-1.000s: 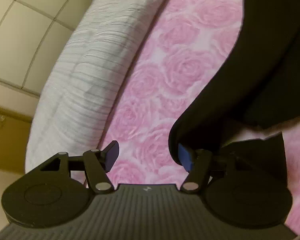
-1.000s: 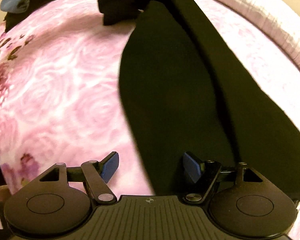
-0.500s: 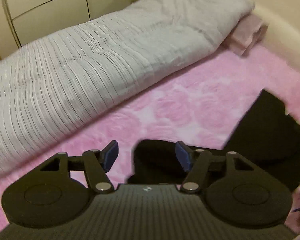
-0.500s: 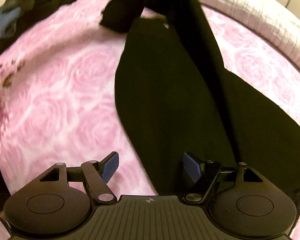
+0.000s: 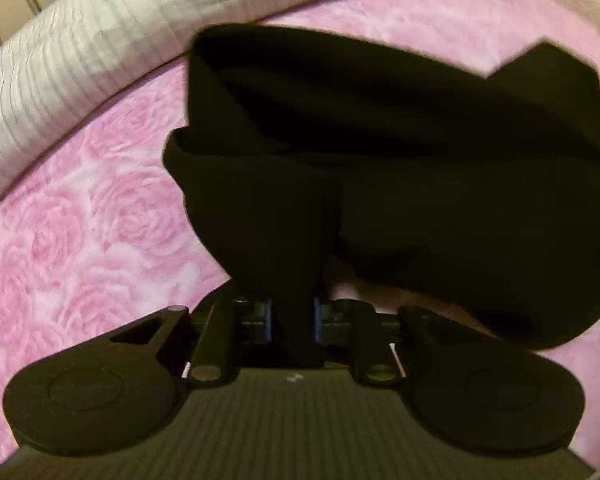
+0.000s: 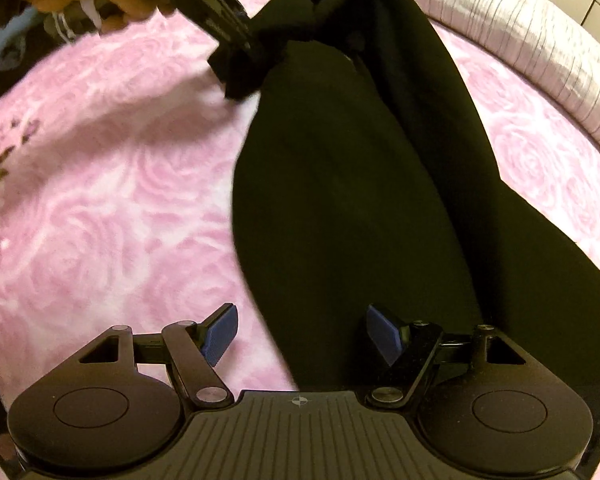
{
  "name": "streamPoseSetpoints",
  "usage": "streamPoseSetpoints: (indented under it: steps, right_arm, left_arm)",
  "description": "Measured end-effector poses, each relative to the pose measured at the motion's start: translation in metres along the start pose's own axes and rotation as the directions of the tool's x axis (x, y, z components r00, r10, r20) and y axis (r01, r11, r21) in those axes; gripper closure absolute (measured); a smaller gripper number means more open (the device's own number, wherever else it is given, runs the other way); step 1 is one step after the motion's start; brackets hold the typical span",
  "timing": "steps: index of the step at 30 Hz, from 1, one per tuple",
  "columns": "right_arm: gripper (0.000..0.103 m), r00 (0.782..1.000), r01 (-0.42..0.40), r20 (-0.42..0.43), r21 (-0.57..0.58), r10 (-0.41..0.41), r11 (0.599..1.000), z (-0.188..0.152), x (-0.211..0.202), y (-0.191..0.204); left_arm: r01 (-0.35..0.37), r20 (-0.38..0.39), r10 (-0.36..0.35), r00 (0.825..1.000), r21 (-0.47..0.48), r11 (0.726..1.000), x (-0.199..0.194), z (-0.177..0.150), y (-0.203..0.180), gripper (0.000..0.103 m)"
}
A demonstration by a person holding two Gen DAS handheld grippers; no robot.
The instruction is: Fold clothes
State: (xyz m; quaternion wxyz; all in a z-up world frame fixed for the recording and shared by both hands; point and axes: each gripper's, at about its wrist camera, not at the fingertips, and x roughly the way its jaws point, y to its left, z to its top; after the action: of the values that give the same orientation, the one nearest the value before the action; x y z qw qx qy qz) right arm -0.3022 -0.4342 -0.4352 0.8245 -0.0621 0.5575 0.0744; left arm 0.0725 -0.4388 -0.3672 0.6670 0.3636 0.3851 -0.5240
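A long black garment lies on the pink rose-patterned bed cover. My left gripper is shut on one end of the black garment and lifts a bunch of it off the bed. In the right wrist view the left gripper shows at the garment's far end, held by a hand. My right gripper is open, with its blue pads straddling the left edge of the garment's near end.
A rolled white ribbed blanket runs along the far edge of the bed, and it also shows in the right wrist view. A bluish cloth lies at the far left.
My left gripper swung round to the garment's end and closed on it, lifting the cloth. My right gripper stayed open over the near end, shifting slightly.
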Motion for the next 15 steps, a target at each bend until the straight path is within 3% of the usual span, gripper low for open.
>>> streamPoseSetpoints:
  steps: [4,6,7,11,13,15]
  right_arm:
    - [0.029,1.0,0.017,-0.011,0.001,-0.017,1.0,-0.003,-0.003,-0.005]
    - [0.029,1.0,0.014,-0.011,-0.005,-0.014,1.0,-0.003,-0.006,-0.003]
    - [0.029,1.0,0.012,-0.01,-0.009,-0.012,1.0,-0.003,-0.008,-0.001]
    - [0.029,1.0,0.01,-0.017,-0.027,-0.011,1.0,-0.004,-0.01,0.008]
    - [0.029,0.999,0.021,-0.027,-0.044,-0.023,0.999,-0.006,-0.011,0.014]
    - [0.029,0.999,0.035,-0.039,-0.06,-0.038,0.998,-0.01,-0.01,0.018]
  left_arm:
    - [-0.026,0.034,0.027,0.999,-0.035,0.999,-0.056,0.015,0.064,0.093]
    - [-0.067,0.027,0.07,0.997,-0.109,0.992,-0.079,0.023,0.114,0.089]
    - [-0.095,0.023,0.1,0.995,-0.156,0.983,-0.09,0.027,0.142,0.081]
    - [-0.295,0.037,0.324,0.945,-0.327,0.898,-0.126,0.027,0.201,0.07]
    - [-0.292,0.053,0.34,0.939,-0.401,0.868,-0.137,0.018,0.199,0.067]
    - [-0.181,0.072,0.237,0.969,-0.449,0.875,-0.134,0.006,0.178,0.063]
